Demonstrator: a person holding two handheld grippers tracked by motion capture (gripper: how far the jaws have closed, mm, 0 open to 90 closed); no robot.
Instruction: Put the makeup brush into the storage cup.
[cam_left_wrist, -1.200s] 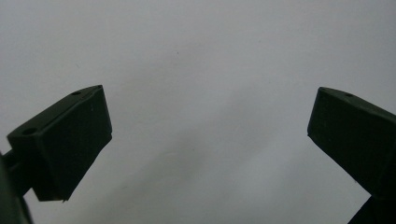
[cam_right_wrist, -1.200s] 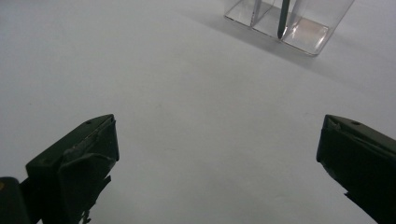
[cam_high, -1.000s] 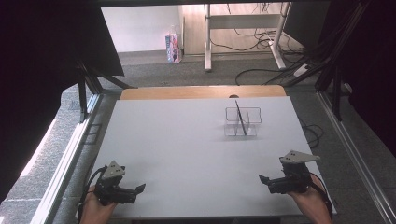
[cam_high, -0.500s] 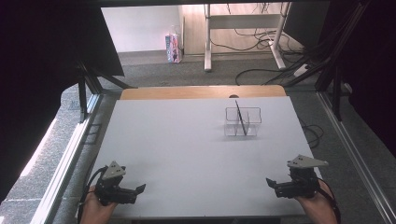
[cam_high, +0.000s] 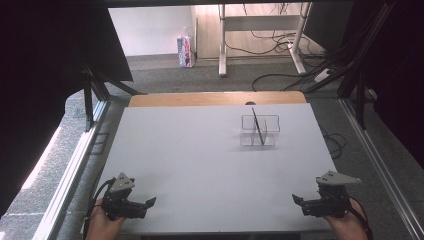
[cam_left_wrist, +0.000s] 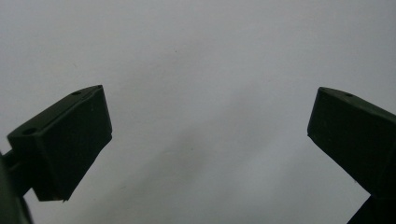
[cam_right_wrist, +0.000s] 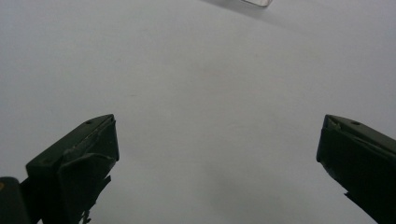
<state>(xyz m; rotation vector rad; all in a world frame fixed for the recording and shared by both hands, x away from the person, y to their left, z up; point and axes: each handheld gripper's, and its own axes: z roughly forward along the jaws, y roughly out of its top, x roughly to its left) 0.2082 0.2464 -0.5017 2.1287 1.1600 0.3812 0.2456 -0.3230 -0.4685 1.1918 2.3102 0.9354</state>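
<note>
Both hand-held grippers, left (cam_high: 150, 202) and right (cam_high: 296, 199), sit wide open; we reckon next we reach toward 12 o'clock for the clear holder (cam_high: 260, 131).

The bench (cam_high: 200, 160) is plain pale grey, with a light wood strip (cam_high: 215, 98) along its far edge. Near the far right corner the box (cam_high: 260, 131) is clear, with a dark stick (cam_high: 257, 124) in it. Both tongs, left (cam_high: 148, 202) and right (cam_high: 298, 201), are black, each topped by a grey plate. The floor (cam_high: 165, 75) is dark grey, and a pink-and-white carton (cam_high: 185, 51) stands on it.
</note>
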